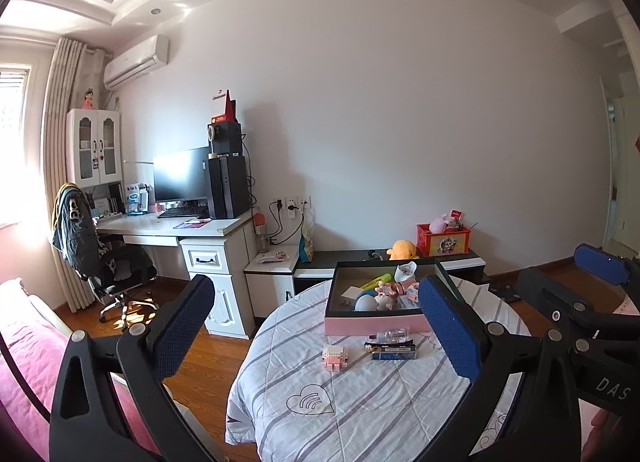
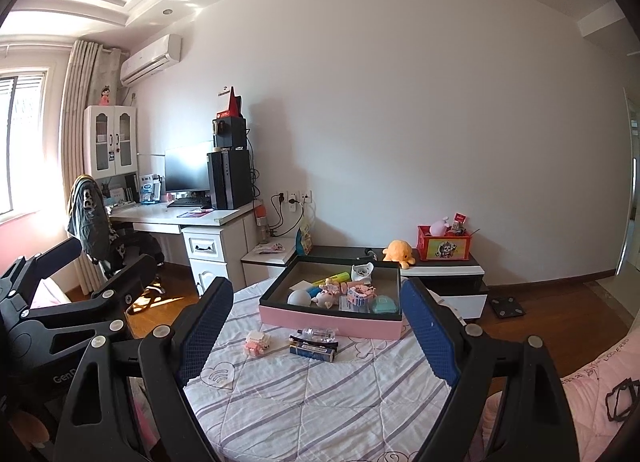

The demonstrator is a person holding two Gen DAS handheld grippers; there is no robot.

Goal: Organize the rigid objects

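The box, pink-sided and full of small toys, sits on the round table. In front of it I see a pink brick toy, a clear bottle and a blue pack lying loose on the quilt. My left gripper and right gripper both stand wide and empty, short of these.

near edge: striped white quilted cloth on the round desk bare, open approach | mid: pink block toy, clear small bottle and dark blue flat box clustered just before the pink-walled tray | tray: crowded with small toys, open from above | left: wooden floor gap beside pink bed
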